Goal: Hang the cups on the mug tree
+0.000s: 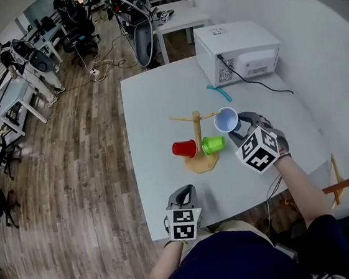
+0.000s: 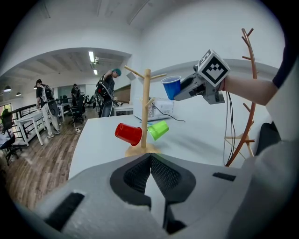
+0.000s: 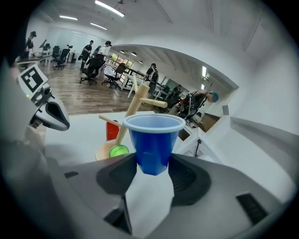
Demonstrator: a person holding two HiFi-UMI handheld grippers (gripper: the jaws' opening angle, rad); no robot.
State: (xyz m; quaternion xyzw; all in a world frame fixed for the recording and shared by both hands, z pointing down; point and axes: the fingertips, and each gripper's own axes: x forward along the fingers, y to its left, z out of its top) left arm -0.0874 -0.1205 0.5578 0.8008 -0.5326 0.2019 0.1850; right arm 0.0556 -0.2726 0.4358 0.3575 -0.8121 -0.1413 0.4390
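Behind mug tree (image 1: 197,133), white microwave (image 1: 238,51)

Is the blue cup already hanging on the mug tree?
No, the blue cup is held upright in the right tool, not on any peg of the mug tree.

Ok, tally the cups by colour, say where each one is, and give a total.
Red cup: 1, on the mug tree
Green cup: 1, on the mug tree
Blue cup: 1, in the right hand-held gripper
Total: 3 cups
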